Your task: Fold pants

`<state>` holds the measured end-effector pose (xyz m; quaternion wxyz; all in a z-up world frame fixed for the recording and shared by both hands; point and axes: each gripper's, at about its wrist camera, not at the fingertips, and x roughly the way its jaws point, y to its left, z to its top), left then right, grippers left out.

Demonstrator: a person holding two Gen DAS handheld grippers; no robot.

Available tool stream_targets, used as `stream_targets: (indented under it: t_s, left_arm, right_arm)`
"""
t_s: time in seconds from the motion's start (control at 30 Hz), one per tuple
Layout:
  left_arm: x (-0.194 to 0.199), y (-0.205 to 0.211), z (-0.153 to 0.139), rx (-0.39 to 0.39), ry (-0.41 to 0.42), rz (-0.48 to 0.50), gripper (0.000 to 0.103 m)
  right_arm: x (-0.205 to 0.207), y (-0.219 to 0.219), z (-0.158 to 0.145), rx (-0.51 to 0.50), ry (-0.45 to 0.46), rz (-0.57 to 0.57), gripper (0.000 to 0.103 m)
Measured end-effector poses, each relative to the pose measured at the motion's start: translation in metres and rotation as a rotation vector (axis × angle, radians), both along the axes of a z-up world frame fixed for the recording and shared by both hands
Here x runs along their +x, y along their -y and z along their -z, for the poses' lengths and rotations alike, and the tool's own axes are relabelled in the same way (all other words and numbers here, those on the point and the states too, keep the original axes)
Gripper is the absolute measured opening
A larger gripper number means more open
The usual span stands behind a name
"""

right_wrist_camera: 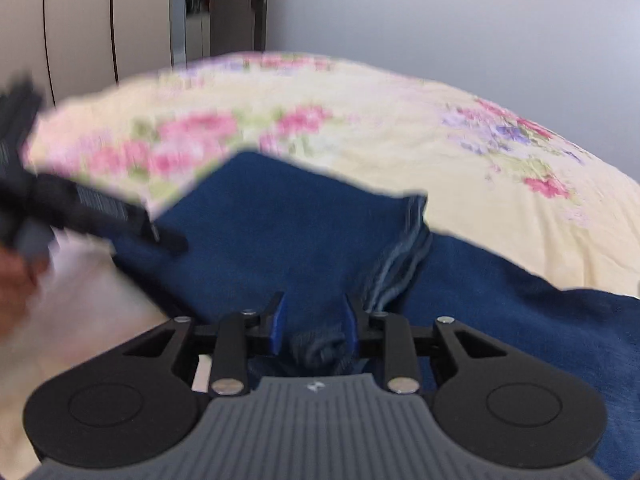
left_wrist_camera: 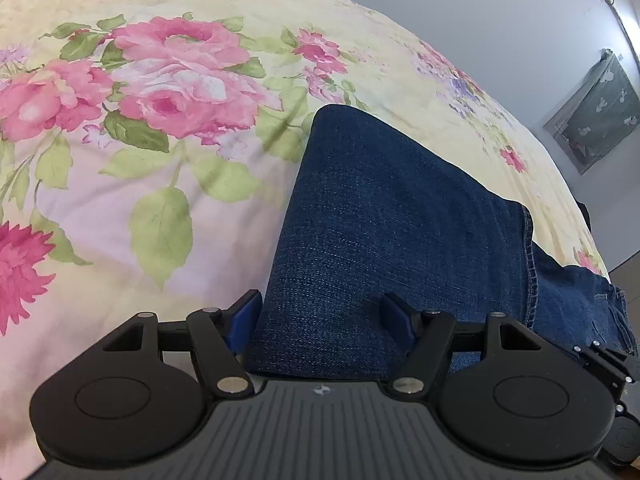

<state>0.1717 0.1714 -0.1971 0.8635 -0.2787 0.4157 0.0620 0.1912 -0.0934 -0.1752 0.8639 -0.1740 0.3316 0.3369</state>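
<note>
Now the flowered bedspread point(left_wrist_camera: 168, 208) is carrying everything, and the pants point(left_wrist_camera: 384, 232), dark blue denim, are lying across its near right part, already doubled over. Denim is looking heavy and limp, likely sagging unless held at a hem or fold. Left gripper point(left_wrist_camera: 324, 316) is hovering spread over the near edge; right gripper point(right_wrist_camera: 316, 320) is standing half-spread around bunched cloth.

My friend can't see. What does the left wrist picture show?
Dark blue jeans lie folded on a bed cover with big pink roses. The left gripper sits open at the bottom, with denim between its blue-tipped fingers. A pale wall is behind.
</note>
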Motion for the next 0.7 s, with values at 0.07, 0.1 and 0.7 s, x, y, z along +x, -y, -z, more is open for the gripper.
stream_targets:
  t_s: [0.07,0.1,0.7]
  left_arm:
    - [-0.001,-0.001,0.000,-0.003,0.000,0.005,0.079]
    - [-0.001,-0.002,0.000,-0.003,-0.001,0.009,0.079]
    - [-0.016,0.015,-0.036,0.055,0.140,-0.059,0.074]
  right_arm:
    - [0.001,0.008,0.012,-0.034,-0.010,0.036,0.029]
    - [0.004,0.017,0.013,-0.001,-0.042,0.060,0.029]
    - [0.004,0.122,-0.029,0.356,-0.133,0.304,0.042]
